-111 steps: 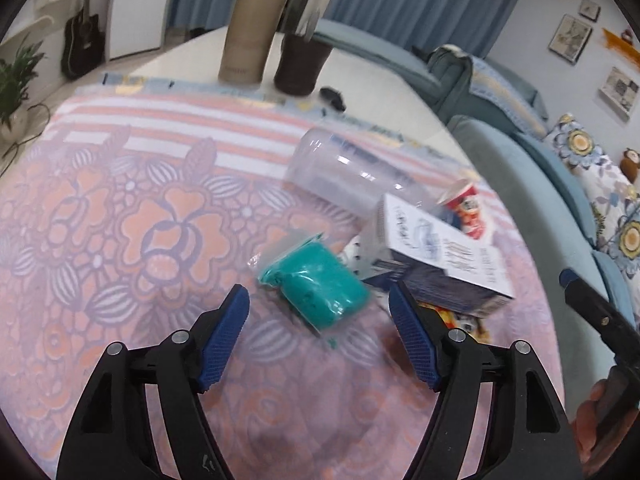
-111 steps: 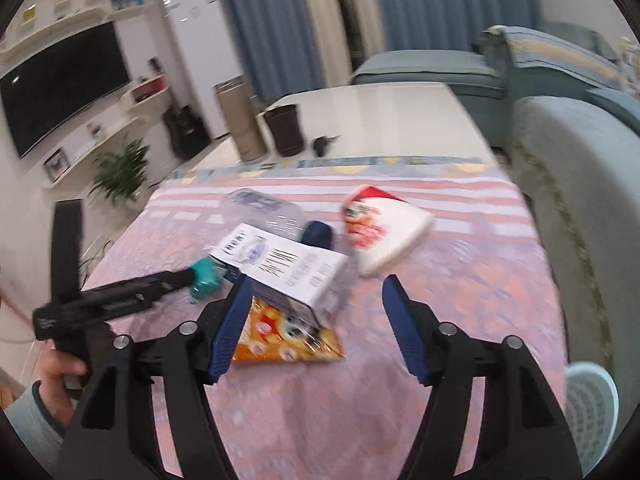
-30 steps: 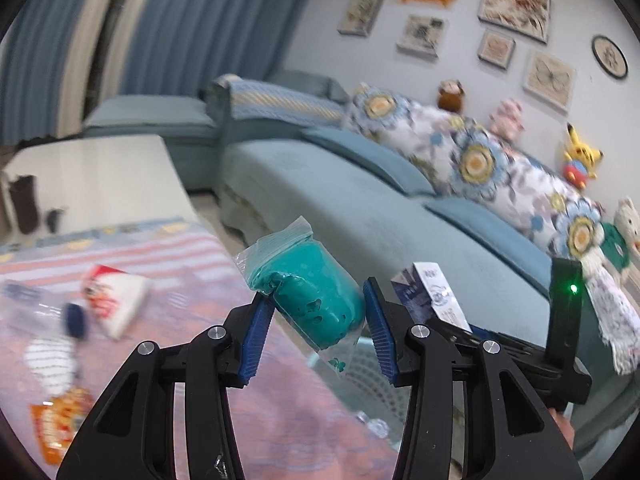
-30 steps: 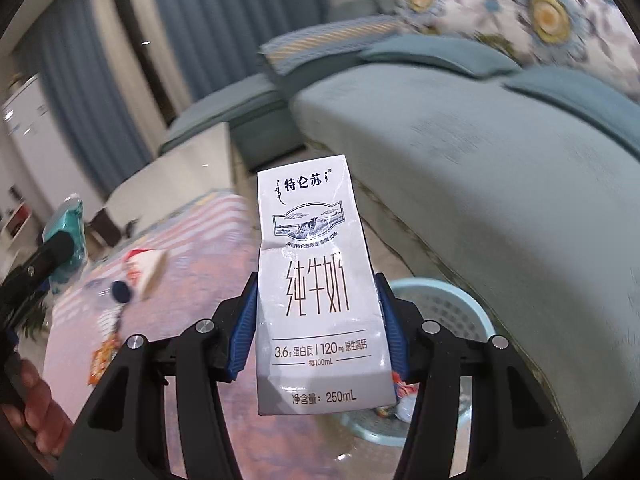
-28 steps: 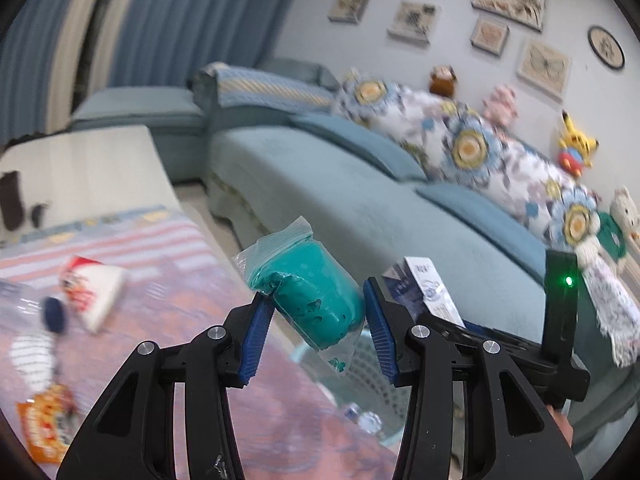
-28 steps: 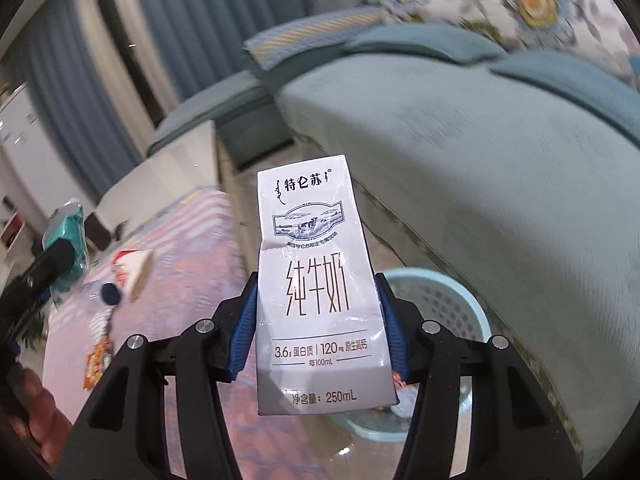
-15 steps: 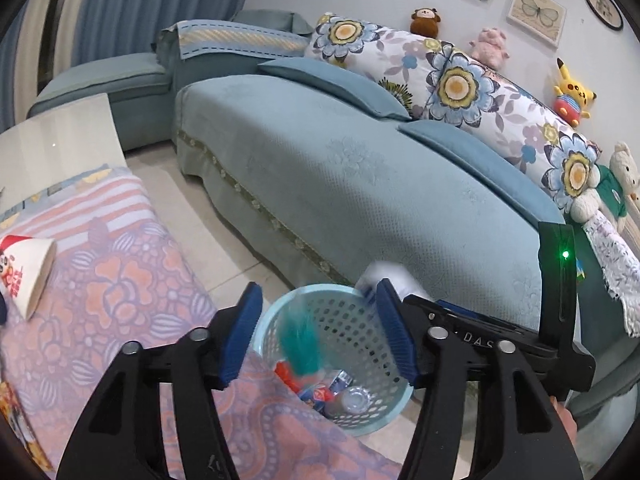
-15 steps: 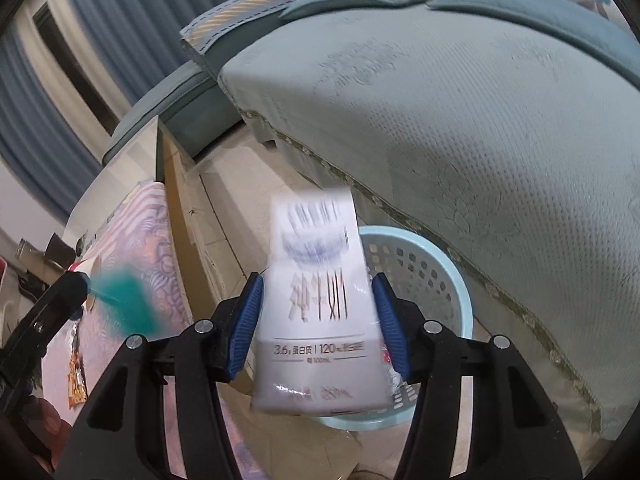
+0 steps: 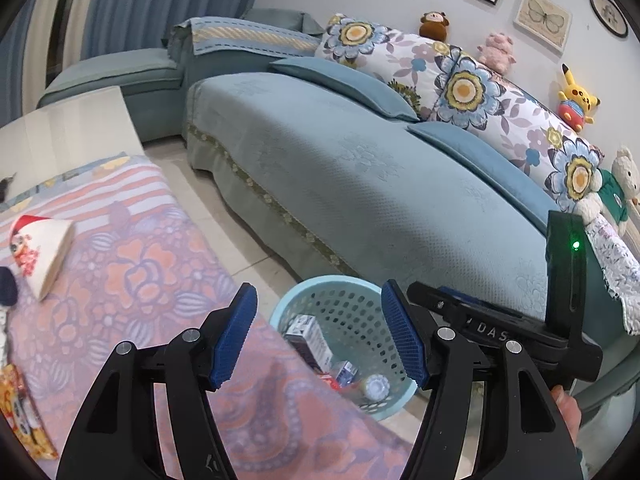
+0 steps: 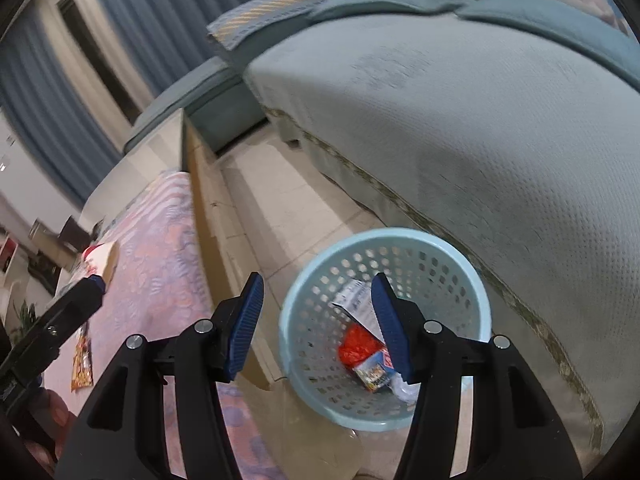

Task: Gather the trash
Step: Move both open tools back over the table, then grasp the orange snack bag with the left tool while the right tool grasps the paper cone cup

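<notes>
Hand-held grippers over the trash basket, both spread wide and holding nothing.

Left wrist view: the left hand-held gripper hangs above the tabletop edge, its blue pads far apart, the pale blue perforated basket on the floor between them. A milk carton leans inside the basket, its long axis tilted, top toward the rim. A red-and-white paper cone lies on its side on the floral cloth, open end toward the sofa.
Right wrist view: the right hand-held gripper is open over the basket; the white carton slants against the far wall above a red wrapper.
</notes>
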Tool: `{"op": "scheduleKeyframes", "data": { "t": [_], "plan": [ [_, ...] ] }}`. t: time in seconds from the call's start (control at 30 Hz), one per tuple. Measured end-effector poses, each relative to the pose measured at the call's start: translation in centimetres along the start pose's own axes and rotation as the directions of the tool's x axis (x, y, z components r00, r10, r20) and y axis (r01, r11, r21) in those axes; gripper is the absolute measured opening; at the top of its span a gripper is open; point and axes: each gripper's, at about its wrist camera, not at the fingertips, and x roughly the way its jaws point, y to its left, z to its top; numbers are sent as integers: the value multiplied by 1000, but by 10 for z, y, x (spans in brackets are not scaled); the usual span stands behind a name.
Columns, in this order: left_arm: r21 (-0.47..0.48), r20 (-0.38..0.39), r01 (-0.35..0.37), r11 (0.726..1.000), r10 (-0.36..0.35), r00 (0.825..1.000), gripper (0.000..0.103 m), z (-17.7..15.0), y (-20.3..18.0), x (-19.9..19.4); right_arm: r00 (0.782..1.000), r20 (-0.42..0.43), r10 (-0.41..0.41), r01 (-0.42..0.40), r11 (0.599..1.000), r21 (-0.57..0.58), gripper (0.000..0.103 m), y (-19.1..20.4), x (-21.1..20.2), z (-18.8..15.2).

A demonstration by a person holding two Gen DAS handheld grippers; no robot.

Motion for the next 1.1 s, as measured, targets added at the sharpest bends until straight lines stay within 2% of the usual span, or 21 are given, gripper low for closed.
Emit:
{"op": "scheduleKeyframes", "data": {
  "t": [0.23, 0.4, 0.47, 0.57, 0.7, 0.77, 0.83, 0.9, 1.0, 1.1],
  "plan": [
    [-86, 46, -75, 993, 79, 996, 65, -11, 39, -52, 995, 57, 81, -71, 984, -162, 53, 58, -20, -2],
    [-187, 65, -175, 967, 190, 980, 68, -31, 82, -98, 990, 44, 133, -118, 959, -258, 53, 101, -22, -10],
    [-222, 54, -214, 951, 231, 971, 72, -41, 100, -113, 989, 27, 147, -133, 947, -292, 53, 119, -20, -15],
    [-273, 7, -280, 920, 293, 956, 73, -57, 131, -128, 988, 0, 152, -142, 927, -348, 53, 146, -12, -25],
    [-326, -71, -335, 884, 331, 941, 73, -74, 163, -131, 986, -44, 158, -163, 913, -373, 53, 167, 0, -36],
    [-328, -120, -379, 865, 360, 925, 73, -81, 174, -124, 985, -65, 162, -175, 909, -378, 53, 175, 5, -41],
    [-301, -165, -446, 843, 415, 895, 73, -86, 179, -115, 984, -78, 159, -176, 904, -390, 53, 180, 9, -46],
    [-293, -193, -456, 840, 415, 889, 73, -91, 183, -107, 985, -87, 152, -174, 900, -399, 53, 183, 12, -50],
    [-226, -209, -511, 829, 471, 857, 78, -93, 178, -98, 983, -106, 150, -180, 899, -400, 53, 186, 18, -54],
    [-182, -218, -552, 814, 514, 830, 77, -95, 174, -93, 981, -121, 153, -189, 897, -399, 53, 186, 21, -57]
  ]
}}
